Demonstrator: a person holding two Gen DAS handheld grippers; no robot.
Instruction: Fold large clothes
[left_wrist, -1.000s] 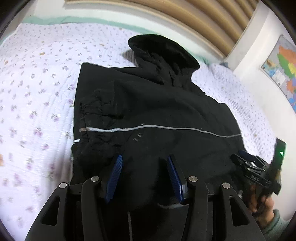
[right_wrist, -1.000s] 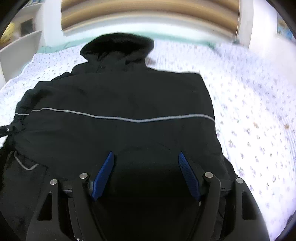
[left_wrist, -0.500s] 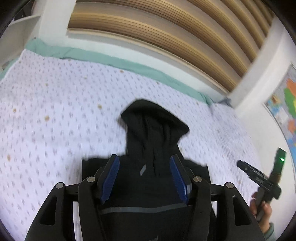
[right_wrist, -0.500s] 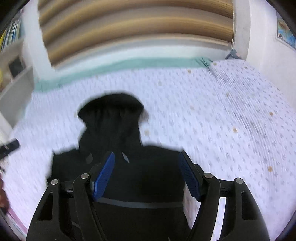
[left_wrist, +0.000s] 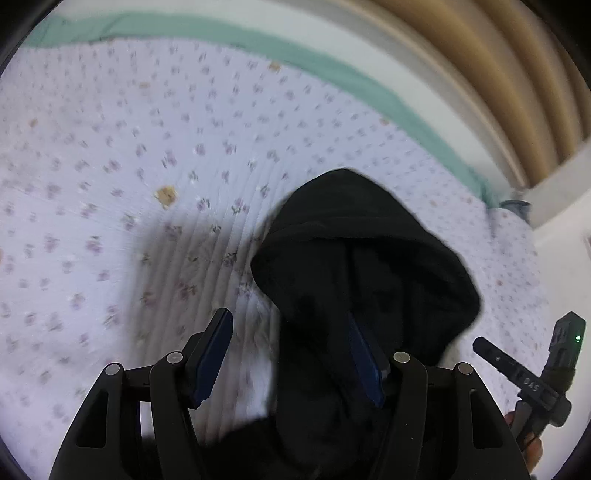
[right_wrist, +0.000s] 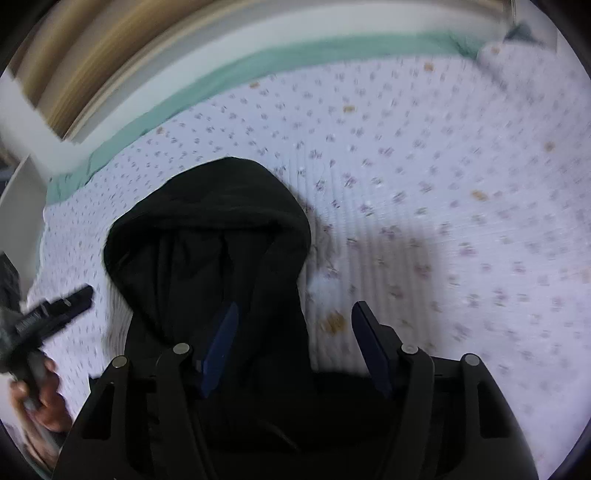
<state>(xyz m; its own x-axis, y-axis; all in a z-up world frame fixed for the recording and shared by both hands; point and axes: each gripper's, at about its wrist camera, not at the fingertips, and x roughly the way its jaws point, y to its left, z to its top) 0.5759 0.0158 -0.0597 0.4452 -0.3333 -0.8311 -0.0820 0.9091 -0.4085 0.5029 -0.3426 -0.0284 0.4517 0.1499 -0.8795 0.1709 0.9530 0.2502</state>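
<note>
Black hooded jacket (left_wrist: 354, 280) flat on the flowered bed (left_wrist: 110, 155), hood toward the headboard edge. Left gripper (left_wrist: 291, 358) and right gripper (right_wrist: 295, 350) both wide open, empty, flanking the hood. Likely next: pinching and folding it down

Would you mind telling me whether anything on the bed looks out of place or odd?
Only small brownish spots scattered over the floral bedspread; whether they are stains or print is unclear. The black jacket's hood lies flat on it.
</note>
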